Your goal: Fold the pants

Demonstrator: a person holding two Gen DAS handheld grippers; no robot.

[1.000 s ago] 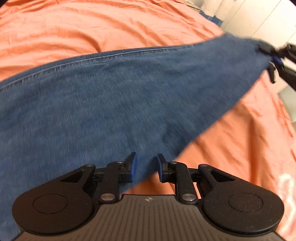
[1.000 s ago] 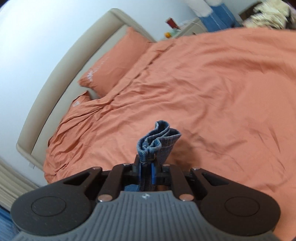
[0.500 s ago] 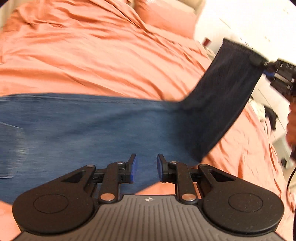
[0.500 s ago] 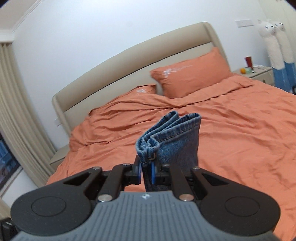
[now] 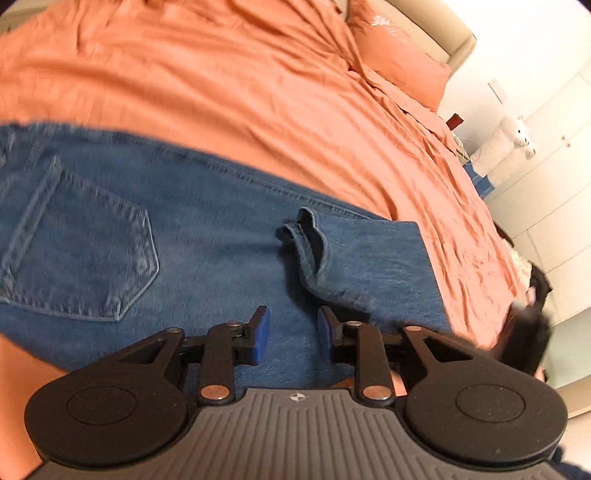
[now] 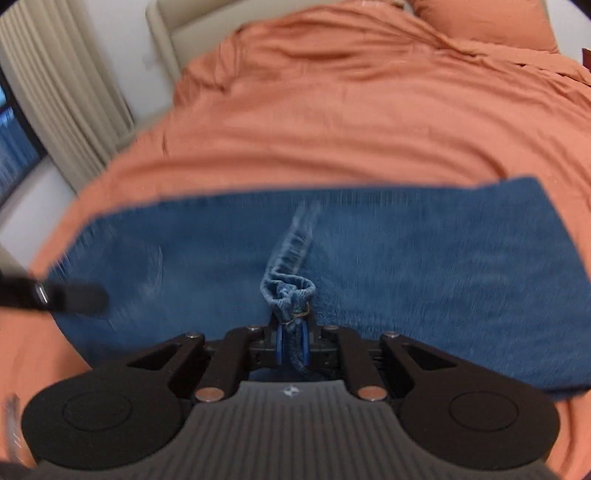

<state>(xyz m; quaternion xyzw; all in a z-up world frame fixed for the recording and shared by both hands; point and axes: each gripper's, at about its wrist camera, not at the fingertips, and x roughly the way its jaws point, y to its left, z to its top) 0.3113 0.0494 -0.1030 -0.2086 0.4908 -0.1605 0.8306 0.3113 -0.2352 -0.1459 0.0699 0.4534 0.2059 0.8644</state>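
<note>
Blue jeans [image 5: 192, 236] lie flat on the orange bed [image 5: 258, 92], back pocket [image 5: 81, 251] up at the left. The leg ends [image 5: 314, 251] are folded back over the thigh part. My left gripper [image 5: 291, 328] is open and empty, just above the denim near the fold. My right gripper [image 6: 291, 343] is shut on the bunched hem [image 6: 290, 291] of the jeans [image 6: 406, 273] and holds it low over the folded denim. The right gripper shows blurred at the right edge of the left wrist view [image 5: 528, 336].
Orange pillows [image 5: 399, 55] and a beige headboard [image 5: 436, 33] lie at the far end. A white plush toy [image 5: 513, 136] and white cupboards [image 5: 554, 177] stand to the right of the bed. Curtains [image 6: 62, 92] and a window are at the left in the right wrist view.
My right gripper has carried the leg ends over and down onto the upper part of the jeans, folding them in half. My left gripper stayed open over the denim.
</note>
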